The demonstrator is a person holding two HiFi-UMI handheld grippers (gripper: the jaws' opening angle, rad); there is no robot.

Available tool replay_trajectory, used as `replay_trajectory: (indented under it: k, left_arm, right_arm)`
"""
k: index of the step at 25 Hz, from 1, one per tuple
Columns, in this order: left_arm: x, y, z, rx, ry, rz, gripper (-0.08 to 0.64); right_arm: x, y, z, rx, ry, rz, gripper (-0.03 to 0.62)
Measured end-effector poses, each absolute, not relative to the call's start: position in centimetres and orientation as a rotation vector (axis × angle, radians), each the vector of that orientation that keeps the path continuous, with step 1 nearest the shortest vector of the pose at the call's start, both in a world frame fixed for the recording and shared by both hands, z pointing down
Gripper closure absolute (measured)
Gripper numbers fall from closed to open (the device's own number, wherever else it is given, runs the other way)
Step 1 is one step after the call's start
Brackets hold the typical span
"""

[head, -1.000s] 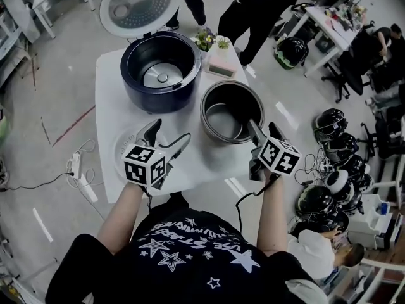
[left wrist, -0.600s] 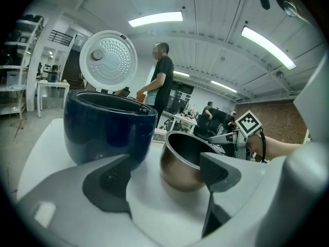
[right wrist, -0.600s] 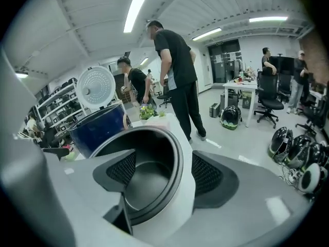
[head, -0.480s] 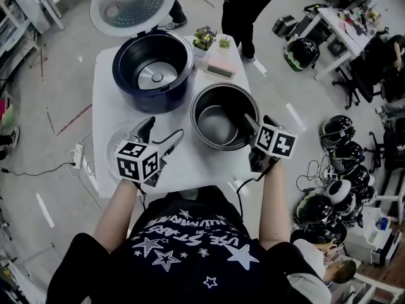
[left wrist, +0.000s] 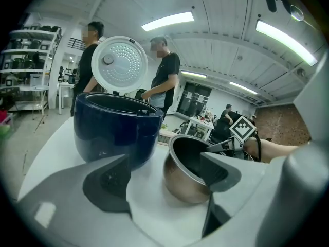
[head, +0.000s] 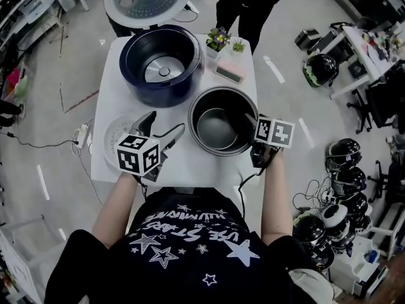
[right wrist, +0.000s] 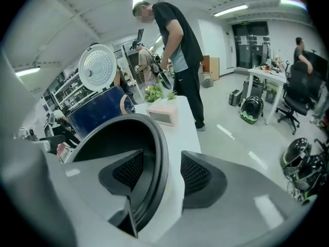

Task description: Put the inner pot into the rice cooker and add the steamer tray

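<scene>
Right gripper view: the right gripper (right wrist: 162, 171) straddles the near rim of the inner pot (right wrist: 152, 138), 1 jaw inside and 1 outside, apart and not clamped. The left gripper (left wrist: 162, 169) hangs spread and empty over the white table (head: 190, 163), above the steamer tray (head: 115, 137). The pot stands on the table just beside the rice cooker (head: 136, 75). Farther off, the cooker's lid (head: 147, 0) stands raised, and 2 people stand beyond it.
</scene>
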State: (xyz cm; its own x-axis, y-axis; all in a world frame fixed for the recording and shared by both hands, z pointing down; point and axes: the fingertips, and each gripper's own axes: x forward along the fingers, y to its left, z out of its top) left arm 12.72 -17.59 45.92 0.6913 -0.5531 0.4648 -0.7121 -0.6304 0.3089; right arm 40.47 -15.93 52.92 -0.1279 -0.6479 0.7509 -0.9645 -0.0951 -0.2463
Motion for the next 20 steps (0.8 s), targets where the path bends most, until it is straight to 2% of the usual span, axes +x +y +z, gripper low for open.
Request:
replay_trajectory:
  k: [4,10,20]
  left_arm:
    - [13.2,-17.5,46.0,2.405,-1.007,0.451,0.147]
    - [13.8,-17.3,46.7,2.354,-1.059,0.489,0.147]
    - [17.1,-16.8,48.8,2.273,-1.101,0.622,0.153]
  right_arm:
    - [40.2,-16.3,53.9,1.681,-1.803,1.11,0.37]
    - [39.8,-16.5,54.5,1.59,-1.827,1.109,0.464]
    - [39.7,-16.8,54.7,1.508,-1.744,0.918,0.488]
